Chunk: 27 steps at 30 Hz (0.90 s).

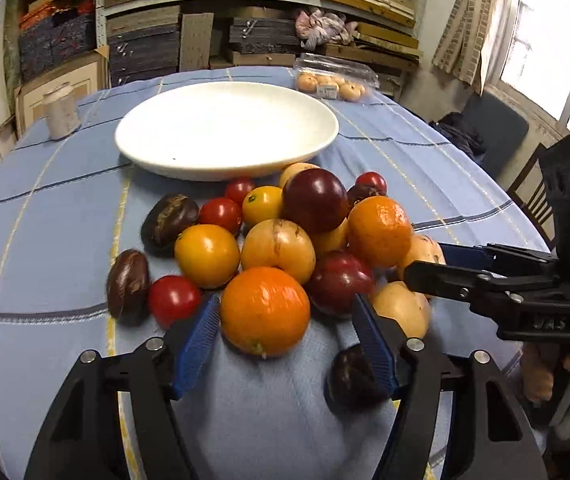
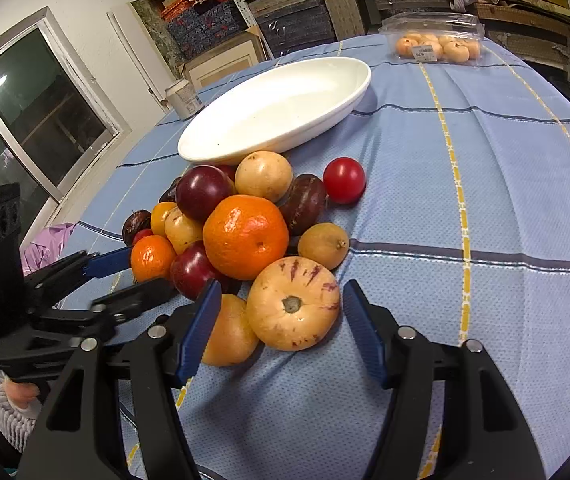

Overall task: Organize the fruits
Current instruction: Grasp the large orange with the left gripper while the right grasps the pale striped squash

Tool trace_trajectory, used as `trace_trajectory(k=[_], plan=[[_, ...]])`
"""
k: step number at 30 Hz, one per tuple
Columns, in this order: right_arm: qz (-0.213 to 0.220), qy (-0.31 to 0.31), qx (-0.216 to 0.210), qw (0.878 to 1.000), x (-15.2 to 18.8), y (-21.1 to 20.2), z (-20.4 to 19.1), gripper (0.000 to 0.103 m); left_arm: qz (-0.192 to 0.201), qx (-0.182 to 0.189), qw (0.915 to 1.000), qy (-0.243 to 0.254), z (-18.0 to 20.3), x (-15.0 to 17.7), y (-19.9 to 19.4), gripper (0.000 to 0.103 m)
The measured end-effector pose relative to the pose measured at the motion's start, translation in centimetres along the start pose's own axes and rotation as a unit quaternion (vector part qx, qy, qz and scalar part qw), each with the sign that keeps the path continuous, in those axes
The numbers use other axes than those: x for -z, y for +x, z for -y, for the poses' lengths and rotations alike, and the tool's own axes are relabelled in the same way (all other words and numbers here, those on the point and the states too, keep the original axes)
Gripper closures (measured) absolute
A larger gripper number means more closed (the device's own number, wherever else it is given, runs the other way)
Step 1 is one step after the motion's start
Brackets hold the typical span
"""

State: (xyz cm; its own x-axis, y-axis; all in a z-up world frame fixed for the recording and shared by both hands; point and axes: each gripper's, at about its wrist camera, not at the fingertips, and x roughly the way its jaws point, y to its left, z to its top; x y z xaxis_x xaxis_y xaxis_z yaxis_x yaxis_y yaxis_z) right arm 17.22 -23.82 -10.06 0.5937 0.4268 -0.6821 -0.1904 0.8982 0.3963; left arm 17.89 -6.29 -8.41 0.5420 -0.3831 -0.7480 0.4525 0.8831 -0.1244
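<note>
A heap of fruit lies on the blue cloth in front of a bare white oval dish (image 1: 225, 172) (image 2: 277, 148). In the left wrist view an orange (image 1: 265, 310) sits between the blue pads of my left gripper (image 1: 285, 300). The left pad is right at its side and the right pad stands clear, so the gripper is open. In the right wrist view a pale striped fruit (image 2: 293, 304) lies between the pads of my right gripper (image 2: 281, 286), which is open too, with a gap on the left. Each gripper also shows in the other's view: right gripper (image 1: 425, 260), left gripper (image 2: 145, 272).
A clear plastic box of small oranges (image 1: 331, 86) (image 2: 437, 48) stands at the table's far edge, and a white can (image 1: 60, 112) (image 2: 183, 98) at the far left. Loaded shelves stand behind, and a wooden chair (image 1: 533, 196) stands off the table's right side.
</note>
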Motion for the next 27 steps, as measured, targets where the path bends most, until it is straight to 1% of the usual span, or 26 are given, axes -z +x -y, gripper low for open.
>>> trace_trajectory(k=[2, 5, 7, 9, 12, 14, 16, 18, 20, 22, 24, 27], plan=[[0.001, -0.003, 0.001, 1.000, 0.0, 0.0, 0.0, 0.043, -0.003, 0.016, 0.9998, -0.013, -0.6, -0.2, 0.3, 0.034], [0.003, -0.007, 0.002, 1.000, 0.0, -0.1, -0.2, 0.044, -0.005, 0.025, 0.9994, -0.025, -1.4, -0.1, 0.4, 0.036], [0.001, -0.006, 0.000, 1.000, 0.0, 0.0, 0.0, 0.044, -0.007, 0.028, 0.9994, -0.021, -1.4, 0.1, 0.3, 0.046], [0.001, -0.002, -0.004, 1.000, 0.0, 0.1, 0.1, 0.044, -0.011, 0.020, 0.9997, -0.010, -1.1, 0.5, 0.4, 0.050], [0.002, -0.004, -0.003, 1.000, 0.0, 0.2, 0.0, 0.044, -0.030, 0.015, 0.9994, 0.003, -0.6, 0.8, 1.4, 0.052], [0.004, -0.004, -0.004, 1.000, 0.0, 0.1, 0.1, 0.048, -0.027, 0.006, 0.9995, 0.014, -0.2, 0.8, 1.4, 0.053], [0.000, -0.002, 0.002, 1.000, 0.0, 0.1, 0.3, 0.059, -0.026, 0.010, 0.9996, 0.010, -0.4, 0.8, 1.3, 0.056], [-0.001, 0.004, -0.007, 1.000, -0.1, 0.1, 0.5, 0.059, -0.025, 0.012, 0.9996, 0.006, -0.5, 0.8, 1.3, 0.056], [0.002, -0.003, -0.001, 1.000, 0.0, 0.0, 0.3, 0.059, -0.024, 0.010, 0.9996, 0.008, -0.5, 0.8, 1.3, 0.056], [0.005, -0.010, 0.005, 1.000, 0.0, 0.0, 0.1, 0.059, -0.021, 0.010, 0.9997, 0.009, -0.5, 0.8, 1.2, 0.057], [0.008, -0.014, 0.009, 1.000, 0.1, -0.1, 0.0, 0.059, -0.009, 0.010, 0.9999, 0.009, -0.5, 0.9, 0.6, 0.057], [0.030, -0.011, 0.006, 0.999, -0.1, -1.0, 0.2, 0.059, 0.025, 0.009, 0.9996, 0.009, -0.3, 0.8, -0.9, 0.057]])
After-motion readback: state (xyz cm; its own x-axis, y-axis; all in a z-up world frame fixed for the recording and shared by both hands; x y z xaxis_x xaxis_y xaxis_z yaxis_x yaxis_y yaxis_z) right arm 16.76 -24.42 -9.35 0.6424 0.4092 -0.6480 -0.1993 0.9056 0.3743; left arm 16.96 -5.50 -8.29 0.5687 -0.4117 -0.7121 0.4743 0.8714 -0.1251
